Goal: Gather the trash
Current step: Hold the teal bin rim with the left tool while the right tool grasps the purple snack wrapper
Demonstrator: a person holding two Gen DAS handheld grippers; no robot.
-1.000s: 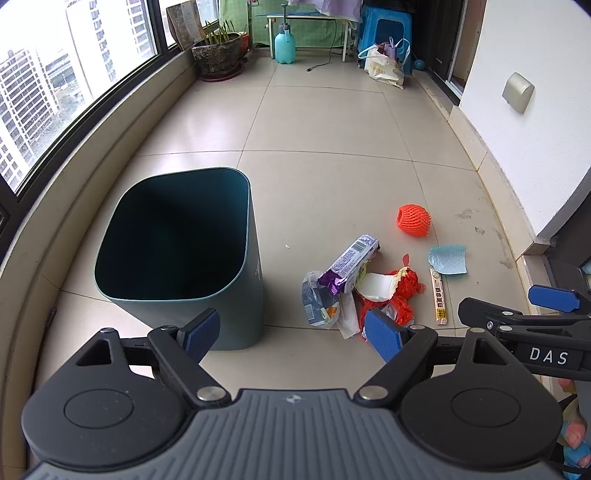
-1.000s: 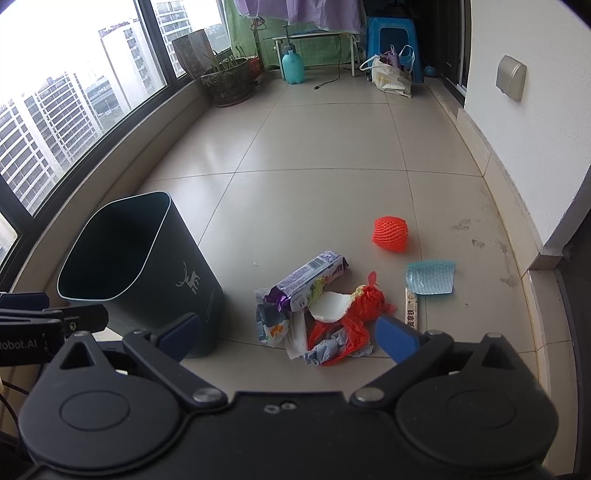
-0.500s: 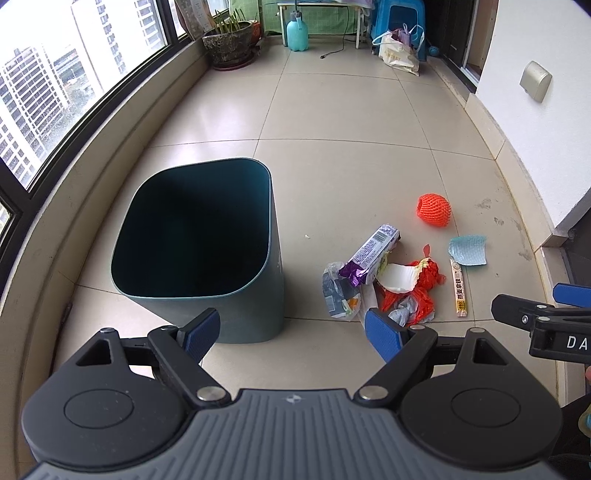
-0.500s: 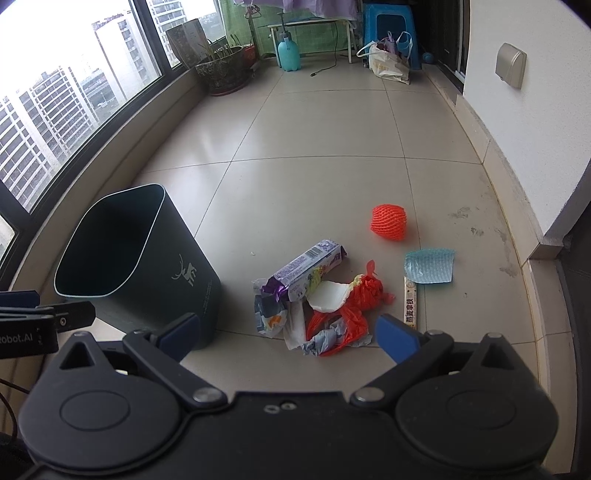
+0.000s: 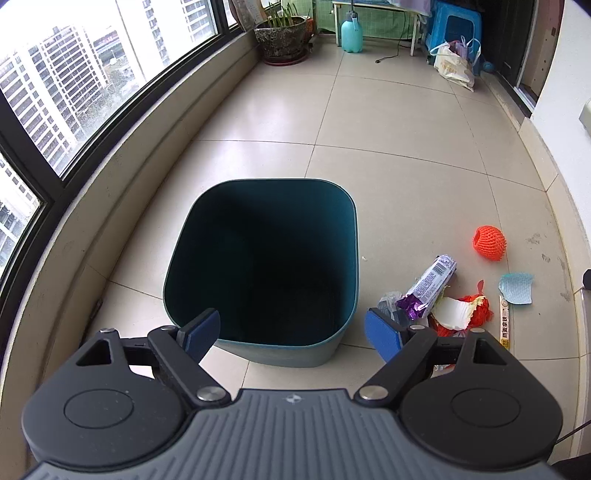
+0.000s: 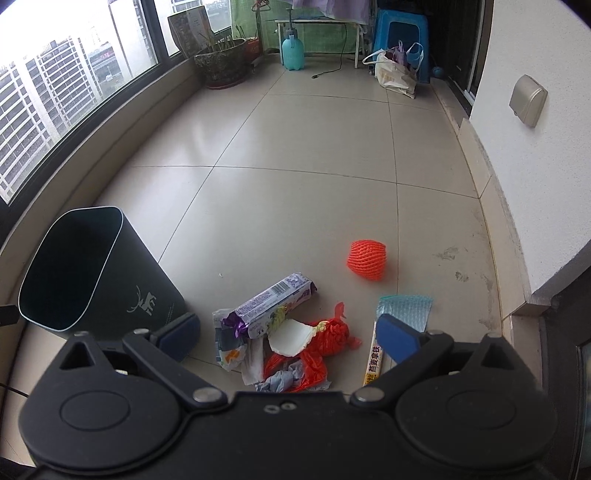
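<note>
A dark teal bin stands on the tiled floor, and nothing shows in its dark inside. Right of it lies a trash pile: a purple wrapper, a red plastic bag with a white scrap, crumpled paper, and a narrow yellow-white packet. An orange foam net and a blue foam sheet lie farther right. My left gripper is open above the bin's near rim. My right gripper is open over the pile, holding nothing.
A curved window ledge runs along the left. A white wall with a low skirting runs along the right. At the far end stand a potted plant, a teal spray bottle, a blue stool and a shopping bag.
My left gripper has swung left and now faces the bin's mouth. My right gripper has moved forward and lower toward the trash pile. Both stay open.
</note>
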